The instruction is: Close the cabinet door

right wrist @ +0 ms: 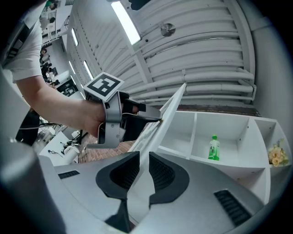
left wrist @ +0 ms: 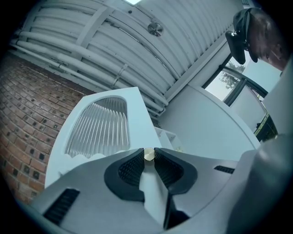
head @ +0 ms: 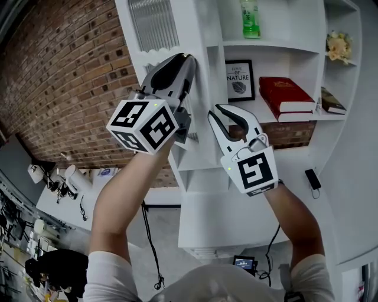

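The white cabinet door with a ribbed glass pane stands swung out to the left of the open shelves. A small gold knob sits on its free edge. My left gripper is raised to that edge, and its dark pads are shut on the knob. My right gripper is just below and to the right. In the right gripper view the door's thin edge runs between my right gripper's pads, which press on it. The left gripper shows there higher on the same edge.
The white cabinet holds a green bottle, a framed picture, red books and flowers. A brick wall lies behind the door. Desks with cables are at the lower left.
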Available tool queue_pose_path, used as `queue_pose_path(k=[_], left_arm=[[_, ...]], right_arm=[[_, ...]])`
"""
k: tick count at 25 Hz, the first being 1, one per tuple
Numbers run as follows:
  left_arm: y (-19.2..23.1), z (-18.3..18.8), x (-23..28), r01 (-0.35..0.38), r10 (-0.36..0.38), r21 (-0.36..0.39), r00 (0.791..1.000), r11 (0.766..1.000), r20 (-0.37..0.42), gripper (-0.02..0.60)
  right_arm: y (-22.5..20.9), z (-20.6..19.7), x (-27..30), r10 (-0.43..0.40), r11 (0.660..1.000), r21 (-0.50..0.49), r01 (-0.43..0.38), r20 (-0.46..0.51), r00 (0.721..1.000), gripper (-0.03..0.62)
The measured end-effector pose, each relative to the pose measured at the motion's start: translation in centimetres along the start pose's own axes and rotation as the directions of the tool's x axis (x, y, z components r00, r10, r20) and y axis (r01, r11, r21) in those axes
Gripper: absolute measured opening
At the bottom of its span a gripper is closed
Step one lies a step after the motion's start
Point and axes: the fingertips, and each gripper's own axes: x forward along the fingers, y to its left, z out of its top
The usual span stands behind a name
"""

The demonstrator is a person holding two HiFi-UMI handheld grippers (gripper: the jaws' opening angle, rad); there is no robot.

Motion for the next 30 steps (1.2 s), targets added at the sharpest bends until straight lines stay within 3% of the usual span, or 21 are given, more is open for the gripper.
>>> queue_pose_path(k=[30], left_arm=[[0.7,-5.5,8.2,-0.064,0.072,0.087,0.993,0.994,-0.095,0.074]], right_arm=[[-5.5,-5.9,-0.3,0.026,0.999,0.038,-0.025,-0.017,1.000,0.074]])
